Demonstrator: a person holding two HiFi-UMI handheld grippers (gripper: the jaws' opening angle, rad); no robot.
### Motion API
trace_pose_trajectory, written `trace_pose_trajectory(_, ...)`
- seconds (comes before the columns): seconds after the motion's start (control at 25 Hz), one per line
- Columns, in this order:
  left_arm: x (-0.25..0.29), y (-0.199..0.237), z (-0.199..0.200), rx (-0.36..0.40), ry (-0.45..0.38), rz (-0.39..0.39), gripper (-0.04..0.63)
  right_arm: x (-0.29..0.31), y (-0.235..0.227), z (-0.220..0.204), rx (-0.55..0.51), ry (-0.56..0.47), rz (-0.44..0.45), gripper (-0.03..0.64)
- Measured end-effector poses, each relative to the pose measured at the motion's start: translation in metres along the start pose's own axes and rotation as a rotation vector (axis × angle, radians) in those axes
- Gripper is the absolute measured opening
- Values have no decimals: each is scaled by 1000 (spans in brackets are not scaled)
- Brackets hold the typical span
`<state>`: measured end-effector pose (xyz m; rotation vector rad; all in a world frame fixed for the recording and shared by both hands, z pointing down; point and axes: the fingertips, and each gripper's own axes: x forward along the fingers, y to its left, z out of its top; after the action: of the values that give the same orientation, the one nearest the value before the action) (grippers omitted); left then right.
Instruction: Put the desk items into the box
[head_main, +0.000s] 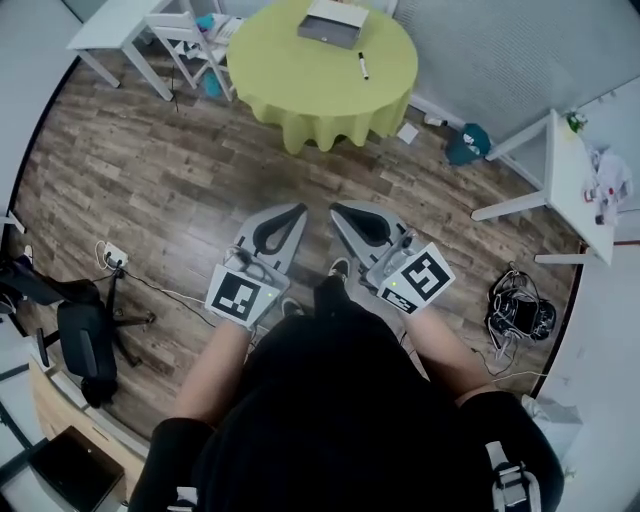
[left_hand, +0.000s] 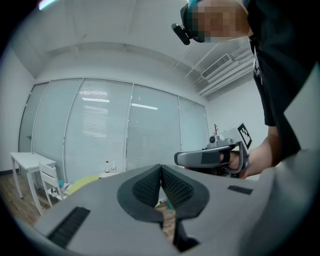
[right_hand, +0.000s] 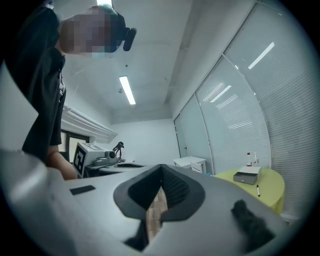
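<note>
A grey box (head_main: 333, 24) sits on the round yellow-green table (head_main: 300, 75) far ahead, with a black-and-white marker (head_main: 363, 66) lying beside it. From the right gripper view the box (right_hand: 247, 175) and marker (right_hand: 258, 190) show small at the right. My left gripper (head_main: 300, 209) and right gripper (head_main: 335, 210) hang side by side over the wood floor, well short of the table. Both are shut, tips touching, with nothing between them. In the left gripper view the jaws (left_hand: 161, 167) meet at the tip, and the right gripper's body shows beyond them.
A white desk (head_main: 115, 35) and white chair (head_main: 190, 40) stand at the back left. Another white table (head_main: 570, 180) with small items is at the right. A cable bundle (head_main: 520, 310) lies on the floor at right, a black office chair (head_main: 80, 340) at left.
</note>
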<state>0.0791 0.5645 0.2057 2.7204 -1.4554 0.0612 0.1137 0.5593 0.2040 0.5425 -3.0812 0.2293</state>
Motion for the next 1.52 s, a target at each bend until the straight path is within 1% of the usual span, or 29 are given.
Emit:
trace_pose_trajectory(0.32,58,20,0,-21,26,32,12,11,-51,5,-39,22,51,17)
trace_pose_trajectory(0.52,79,32,3,-21,22,67,12,18,-76,9,-37,18,78,17)
trace_pose_trajectory(0.68,90,43,4,-24,11,75,12,25,-91,10,-29,23,81,17)
trace_pose_trajectory(0.8,99,60,1,-33,25,79,12,36,-103,10,-30,25,81,17)
trace_pose_trajectory(0.92,111,80,-1,-24,34,65,12,54,-119,10,-32,27,65,17)
trace_pose_trajectory(1.12,134,120,1,-24,22,19,12,90,-150,13,-42,39,22,17)
trace_pose_trajectory(1.24,146,153,5,-25,-4,-4,12,118,-167,16,-43,46,0,17)
trace_pose_trajectory(1.52,170,232,5,-38,6,-66,12,189,-206,17,-43,68,-54,17)
